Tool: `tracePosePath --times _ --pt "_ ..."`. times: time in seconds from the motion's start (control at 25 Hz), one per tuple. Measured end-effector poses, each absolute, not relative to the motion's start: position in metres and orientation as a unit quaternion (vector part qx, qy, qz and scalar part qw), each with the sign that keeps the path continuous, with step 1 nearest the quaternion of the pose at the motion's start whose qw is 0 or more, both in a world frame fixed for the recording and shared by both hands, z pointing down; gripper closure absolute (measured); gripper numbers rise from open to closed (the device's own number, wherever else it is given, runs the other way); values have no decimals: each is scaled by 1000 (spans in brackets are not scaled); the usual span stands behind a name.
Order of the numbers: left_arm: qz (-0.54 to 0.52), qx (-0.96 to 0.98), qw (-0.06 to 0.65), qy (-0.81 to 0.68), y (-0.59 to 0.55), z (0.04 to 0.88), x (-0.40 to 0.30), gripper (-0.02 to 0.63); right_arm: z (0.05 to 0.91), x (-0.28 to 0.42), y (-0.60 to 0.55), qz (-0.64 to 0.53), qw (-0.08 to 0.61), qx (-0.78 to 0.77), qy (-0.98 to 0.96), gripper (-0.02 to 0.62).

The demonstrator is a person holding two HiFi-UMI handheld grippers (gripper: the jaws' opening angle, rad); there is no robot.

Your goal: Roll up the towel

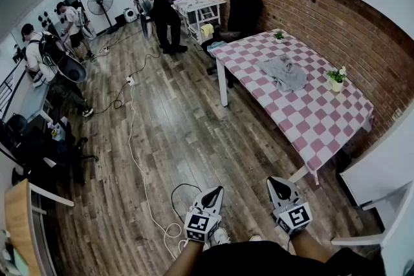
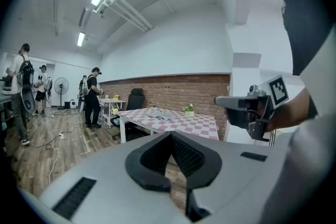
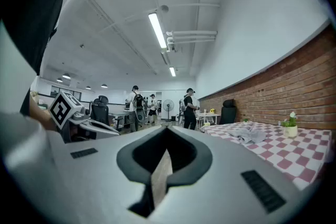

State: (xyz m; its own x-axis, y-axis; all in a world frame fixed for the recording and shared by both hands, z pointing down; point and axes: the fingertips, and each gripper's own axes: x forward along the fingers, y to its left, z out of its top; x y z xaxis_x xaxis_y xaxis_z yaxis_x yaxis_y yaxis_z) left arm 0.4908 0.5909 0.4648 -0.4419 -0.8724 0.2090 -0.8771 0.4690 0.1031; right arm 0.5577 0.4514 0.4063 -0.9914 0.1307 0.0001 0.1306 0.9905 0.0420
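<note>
A crumpled grey towel lies near the middle of the pink-and-white checked table, far ahead and to the right of me. It also shows small in the left gripper view as the towel and in the right gripper view as the towel. My left gripper and right gripper are held side by side close to my body, over the wooden floor and well short of the table. Both are shut with nothing in them. Seen along their own jaws, the left gripper and the right gripper have their tips closed together.
Two small potted plants stand on the table by the brick wall. A black office chair and a small white table lie beyond it. A white cable snakes across the floor. Several people stand at the back and left. A white desk is at right.
</note>
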Motion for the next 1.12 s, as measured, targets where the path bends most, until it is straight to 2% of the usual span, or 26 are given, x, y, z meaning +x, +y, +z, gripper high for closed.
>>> tracePosePath --times 0.24,0.56,0.84,0.92,1.0,1.12 --pt "25 522 101 -847 606 456 481 612 399 551 469 46 20 47 998 598" --pt "21 512 100 -853 627 457 460 612 410 538 487 48 2 49 998 598" --pt "31 523 85 -848 649 450 438 611 397 518 517 51 48 49 996 597" --pt "34 521 77 -850 654 449 431 611 399 511 523 44 45 55 996 441" --pt "40 513 68 -855 658 446 421 610 401 502 524 42 39 51 997 353" --pt "35 508 66 -858 657 443 405 458 401 487 516 37 40 33 998 271"
